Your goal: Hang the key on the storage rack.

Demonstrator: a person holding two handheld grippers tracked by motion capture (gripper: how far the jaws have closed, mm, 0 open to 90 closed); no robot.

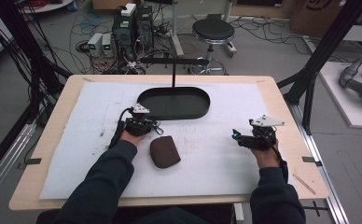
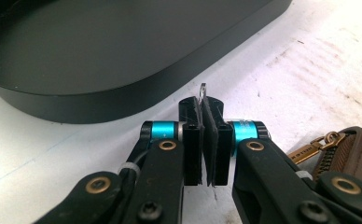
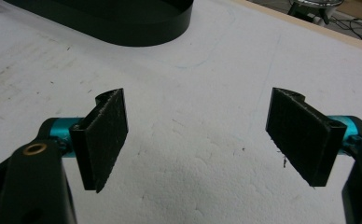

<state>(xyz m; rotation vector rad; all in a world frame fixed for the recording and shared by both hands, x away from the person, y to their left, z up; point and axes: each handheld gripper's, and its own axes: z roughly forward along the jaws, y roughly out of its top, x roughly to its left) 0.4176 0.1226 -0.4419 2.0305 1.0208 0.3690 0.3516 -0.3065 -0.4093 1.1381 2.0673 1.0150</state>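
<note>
Metal ring (image 2: 203,89), small and silvery, pokes up from between the pads of the left gripper (image 2: 206,109) at the centre of the left gripper view; the two black jaws are pressed together on it, with only its top loop showing above them, and what the ring hangs from is hidden by the pads; brown pouch (image 1: 165,151) lies on the white foam sheet (image 1: 207,168) at lower centre of the high view, just right of the left forearm, and its zipper end with a brass pull (image 2: 309,148) shows at the lower right of the left gripper view, beside the gripper but not between its jaws; whether the ring is joined to the pouch I cannot tell; in the high view the left gripper (image 1: 156,126) sits left of centre, between the pouch and the black oval tray (image 1: 144,100), whose dark wall takes up the upper left of the left gripper view; a black stand rises from the tray's middle; right gripper (image 3: 195,135) has its jaws wide apart over bare foam, nothing between the pads; in the high view it sits at right of centre (image 1: 235,135), well apart from the pouch; wooden table (image 1: 281,98) borders the foam on all sides.
</note>
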